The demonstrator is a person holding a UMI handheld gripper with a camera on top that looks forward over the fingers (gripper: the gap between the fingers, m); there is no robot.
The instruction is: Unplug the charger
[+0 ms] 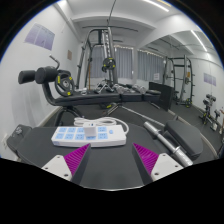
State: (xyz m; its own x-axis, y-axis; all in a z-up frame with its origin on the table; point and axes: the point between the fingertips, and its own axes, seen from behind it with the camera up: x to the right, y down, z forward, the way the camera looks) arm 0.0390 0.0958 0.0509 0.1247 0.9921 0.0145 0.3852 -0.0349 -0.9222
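A white power strip [89, 133] with several sockets lies flat on a dark grey surface [110, 170], just ahead of my fingers. Its white cable [122, 125] leads off from its right end. A white plug or charger [80, 123] seems to sit on the strip's far left part. My gripper [111, 158] is open and empty. The left pad [75, 157] and the right pad [146, 158] are magenta and stand wide apart, with bare surface between them.
A grey metal barbell bar [168, 140] lies on the surface to the right, beyond the right finger. Gym machines [100, 60] and a rack [185, 75] stand behind. A black padded arm [45, 76] is at the left.
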